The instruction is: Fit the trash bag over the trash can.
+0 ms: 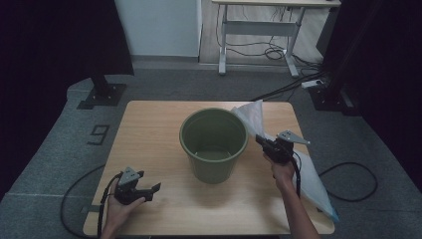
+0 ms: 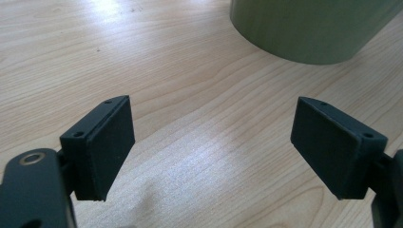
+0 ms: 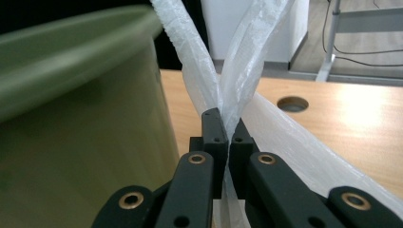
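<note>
Black tongs (image 1: pixel 260 140) with brass rivets, grey plates, black cables.

From above I can read one mark: a dark figure 9 (image 1: pixel 100 134) set on the grey floor (image 1: pixel 59 149) just left of my table (image 1: pixel 149 124). It may be a 6 seen from the other side; I cannot tell which. My bucket, bag and jaws carry no lettering I can read.

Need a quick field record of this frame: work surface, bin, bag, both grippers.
surface: wooden table
bin: green bucket, upright, mid-table
bag: white plastic bag, right of the bucket, trailing over the table's right edge
right gripper: shut on the bag, beside the bucket's rim
left gripper: open, nothing between its jaws, low over the table
</note>
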`<control>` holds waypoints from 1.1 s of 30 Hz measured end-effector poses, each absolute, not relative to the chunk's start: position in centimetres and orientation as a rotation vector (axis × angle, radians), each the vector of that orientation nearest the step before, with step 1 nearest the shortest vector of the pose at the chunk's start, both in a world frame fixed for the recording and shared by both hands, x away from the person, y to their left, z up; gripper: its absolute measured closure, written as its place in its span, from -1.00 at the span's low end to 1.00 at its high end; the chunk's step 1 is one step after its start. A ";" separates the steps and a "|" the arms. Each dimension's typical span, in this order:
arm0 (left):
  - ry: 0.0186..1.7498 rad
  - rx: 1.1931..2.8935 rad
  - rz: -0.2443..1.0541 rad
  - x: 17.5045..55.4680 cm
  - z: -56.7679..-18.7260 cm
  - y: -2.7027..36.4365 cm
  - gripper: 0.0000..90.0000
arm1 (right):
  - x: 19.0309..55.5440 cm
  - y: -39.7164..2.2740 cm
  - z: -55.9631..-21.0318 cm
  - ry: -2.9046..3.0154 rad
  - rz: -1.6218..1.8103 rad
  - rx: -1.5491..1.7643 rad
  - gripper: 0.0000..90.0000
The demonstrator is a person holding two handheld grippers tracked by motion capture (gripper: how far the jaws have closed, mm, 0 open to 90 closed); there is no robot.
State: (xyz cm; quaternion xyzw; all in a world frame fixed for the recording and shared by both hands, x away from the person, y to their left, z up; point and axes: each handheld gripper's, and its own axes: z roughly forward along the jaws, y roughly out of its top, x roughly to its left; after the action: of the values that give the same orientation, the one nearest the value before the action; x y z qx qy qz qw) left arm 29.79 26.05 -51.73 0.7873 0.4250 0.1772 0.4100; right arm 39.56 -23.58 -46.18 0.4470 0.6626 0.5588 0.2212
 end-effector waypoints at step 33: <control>1.086 1.940 0.470 29.5 -51.8 26.2 -0.67 | 36.0 -26.2 -38.5 1.628 1.749 1.093 0.97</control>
State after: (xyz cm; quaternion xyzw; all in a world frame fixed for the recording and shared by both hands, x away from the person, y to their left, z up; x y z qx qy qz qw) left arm 29.46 26.20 -51.80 0.7744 0.4335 0.1874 0.4211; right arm 35.97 -26.23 -38.47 0.4022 0.5994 0.6437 0.2544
